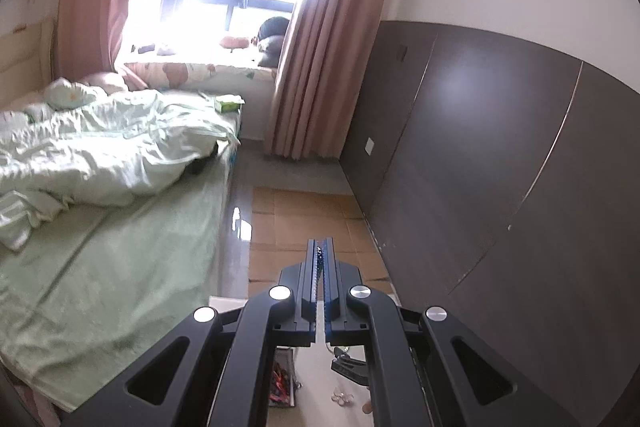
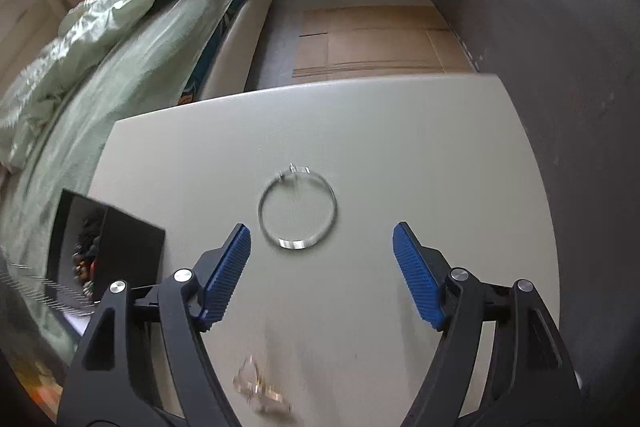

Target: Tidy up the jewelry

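My left gripper [image 1: 319, 247] is shut on a dark beaded string [image 1: 319, 261] and holds it high above the white table [image 1: 316, 379], pointing across the room. My right gripper [image 2: 322, 239] is open and empty, low over the table [image 2: 400, 131]. A silver bangle [image 2: 298, 213] lies flat on the table just ahead, between the fingers. A black jewelry box [image 2: 120, 251] with several pieces inside stands at the table's left edge; it also shows in the left wrist view [image 1: 282, 379]. Blurred small jewelry [image 2: 262, 391] lies under the right gripper.
A bed with green bedding [image 1: 100, 187] runs along the left. A dark panelled wall [image 1: 500, 167] is on the right. Cardboard sheets [image 2: 368, 43] cover the floor beyond the table. Small trinkets [image 1: 344, 397] lie on the table below the left gripper.
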Demonstrator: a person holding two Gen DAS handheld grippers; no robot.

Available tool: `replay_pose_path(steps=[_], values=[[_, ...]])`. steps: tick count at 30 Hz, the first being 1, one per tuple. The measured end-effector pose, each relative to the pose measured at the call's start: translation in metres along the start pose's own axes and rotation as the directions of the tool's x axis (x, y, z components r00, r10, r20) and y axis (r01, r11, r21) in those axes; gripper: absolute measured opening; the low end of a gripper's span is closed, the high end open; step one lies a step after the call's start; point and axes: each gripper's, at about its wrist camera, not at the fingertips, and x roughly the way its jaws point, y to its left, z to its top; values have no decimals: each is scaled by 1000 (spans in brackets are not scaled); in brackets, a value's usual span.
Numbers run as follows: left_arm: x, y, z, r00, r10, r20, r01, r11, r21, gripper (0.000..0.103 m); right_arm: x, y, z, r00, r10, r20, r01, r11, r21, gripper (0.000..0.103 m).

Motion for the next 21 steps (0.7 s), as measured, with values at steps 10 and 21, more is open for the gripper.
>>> replay_pose_path(steps=[10,21], values=[[-28,-8,38,997,52,58,-55,997,60,0,35,25,12,997,-80,4,80,979,-186,73],[-1,3,16,997,73,-10,-73,996,59,0,20,23,3,997,-61,-56,49,979,-198,2]])
